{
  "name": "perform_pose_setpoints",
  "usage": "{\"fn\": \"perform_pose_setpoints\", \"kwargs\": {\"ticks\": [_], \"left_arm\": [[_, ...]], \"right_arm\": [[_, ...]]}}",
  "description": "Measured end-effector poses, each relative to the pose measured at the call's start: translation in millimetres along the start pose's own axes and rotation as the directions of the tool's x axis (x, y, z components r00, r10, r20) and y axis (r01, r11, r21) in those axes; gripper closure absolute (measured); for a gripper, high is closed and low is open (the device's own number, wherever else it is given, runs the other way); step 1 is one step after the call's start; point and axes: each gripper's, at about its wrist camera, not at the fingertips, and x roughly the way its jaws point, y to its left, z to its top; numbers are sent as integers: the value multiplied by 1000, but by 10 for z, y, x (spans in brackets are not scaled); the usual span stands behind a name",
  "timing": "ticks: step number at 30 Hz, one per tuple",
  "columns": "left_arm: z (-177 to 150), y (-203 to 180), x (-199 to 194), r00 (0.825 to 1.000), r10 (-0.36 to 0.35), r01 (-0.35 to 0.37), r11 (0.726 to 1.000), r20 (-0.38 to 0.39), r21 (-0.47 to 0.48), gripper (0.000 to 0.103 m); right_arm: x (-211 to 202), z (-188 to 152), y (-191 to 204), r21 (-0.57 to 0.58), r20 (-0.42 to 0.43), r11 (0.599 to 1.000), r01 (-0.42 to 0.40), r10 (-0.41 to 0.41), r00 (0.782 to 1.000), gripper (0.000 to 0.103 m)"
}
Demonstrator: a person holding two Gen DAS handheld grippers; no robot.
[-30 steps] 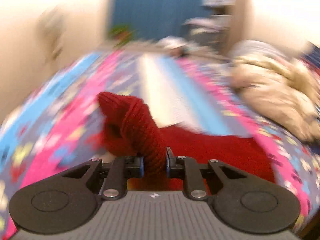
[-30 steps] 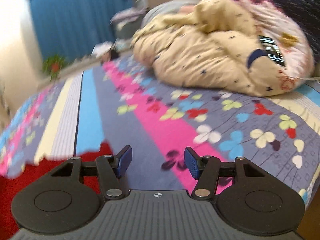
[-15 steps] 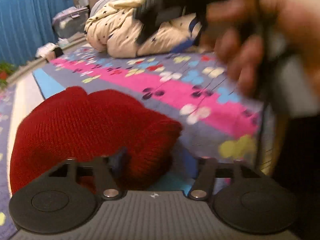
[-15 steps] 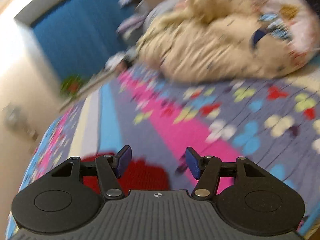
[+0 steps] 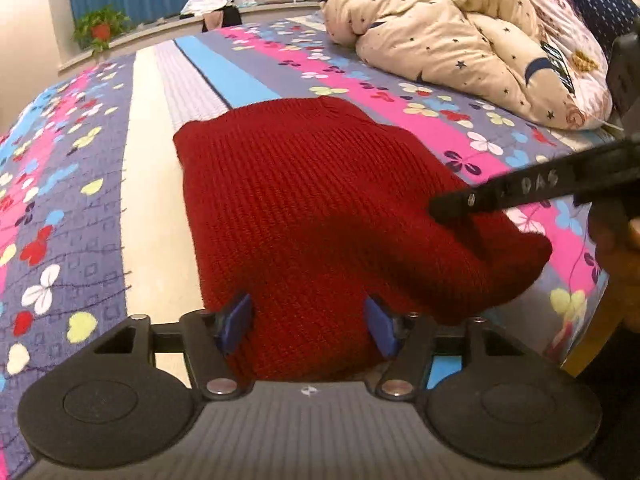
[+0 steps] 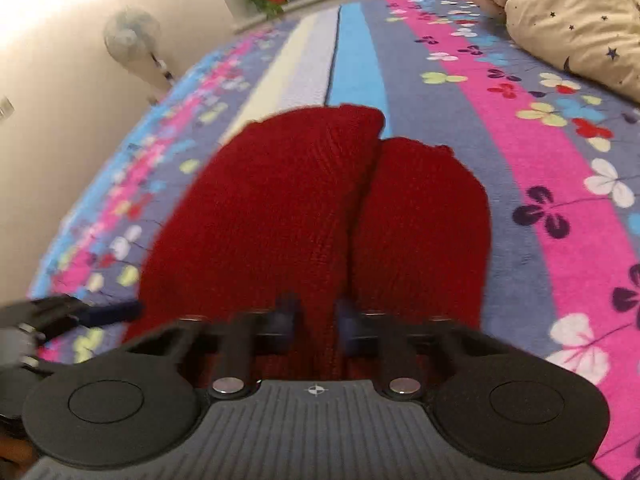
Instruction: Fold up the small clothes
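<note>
red knit garment [image 5: 320, 216]: flat on bedsheet [image 5: 100, 184], near its front edge
left gripper [image 5: 306, 320]: released, straddling garment hem
right gripper [image 6: 316, 320]: clenched on garment fold
quilt [image 5: 460, 32]: behind garment, well apart

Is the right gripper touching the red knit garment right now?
Touching. The left wrist view shows the right gripper pressing its tip into the red knit garment, denting it.

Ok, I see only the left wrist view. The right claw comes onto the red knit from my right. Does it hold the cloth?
Observer: Yes. In the right wrist view the right claw has its jaws narrow, with a ridge of the red knit between them.
Operator: Is the knit flat there?
Observer: No, a crease divides it into two lobes.
Operator: Anything beside the bed?
Observer: A white fan stands by the wall.
</note>
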Motion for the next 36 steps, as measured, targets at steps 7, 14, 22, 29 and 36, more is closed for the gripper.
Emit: {"fn": "perform_pose_setpoints", "kwargs": {"ticks": [7,14,22,29,36], "left_arm": [[8,-91,38,999,-50,50,999,2,13,30],[93,46,86,993,-115,115,993,-39,3,16],[504,1132,429,988,-150,149,898,31,-414,1],[500,1624,1325,927,-375,277,718,-20,-639,0],[555,1522,1619,904,-428,324,672,8,-666,14]], "right_arm": [[-425,-5,-351,161,154,985,-68,43,987,92],[-97,-84,-325,167,-6,983,72,-72,997,59],[29,-57,-612,372,-7,923,98,-103,995,20],[268,-101,-730,455,-60,886,90,-70,996,4],[313,-82,-731,453,-22,890,46,-40,999,15]]}}
